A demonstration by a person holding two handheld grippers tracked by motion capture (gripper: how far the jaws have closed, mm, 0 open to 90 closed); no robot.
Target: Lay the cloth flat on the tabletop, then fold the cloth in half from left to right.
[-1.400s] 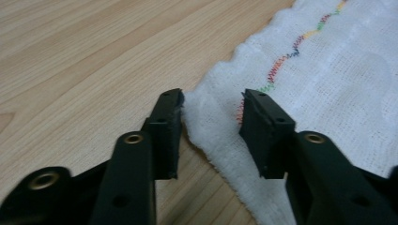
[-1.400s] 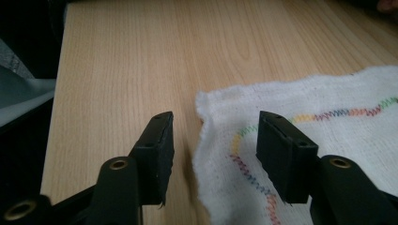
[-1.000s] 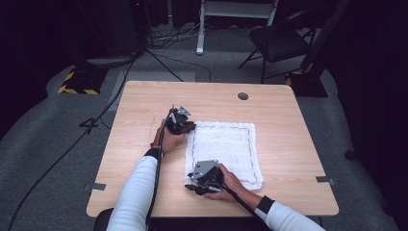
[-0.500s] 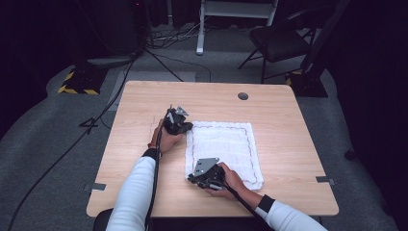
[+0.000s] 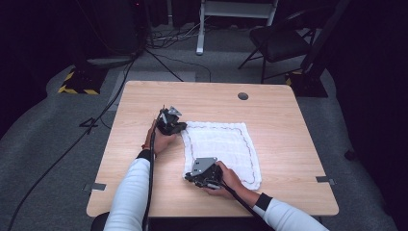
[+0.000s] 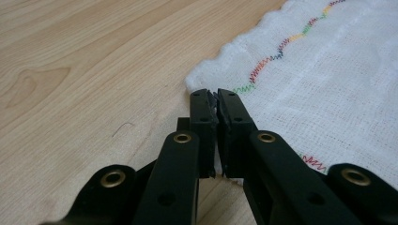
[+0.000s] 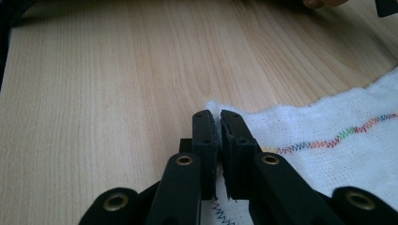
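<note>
High view has the white cloth [image 5: 223,151] lying flat, a bit right of the middle of the wooden table [image 5: 144,103], with a wavy stitched line running round its border. The left gripper [image 5: 177,127] sits at the cloth's upper left corner and the right gripper [image 5: 191,176] at its lower left corner, so both hands are working the same edge. In the left gripper view the black jaws are pinched together at centre frame, right on the cloth's corner [image 6: 220,65], with the rainbow stitching climbing toward the upper right. Same story in the right gripper view: jaws squeezed closed on the corner tip [image 7: 220,110], and the cloth spreads to the right. So I'd say the grabbing part is done, both corners look properly caught. The cloth is still fully spread out and flat though, no fold in it yet, so lifting that edge and carrying it across is all still to come.
</note>
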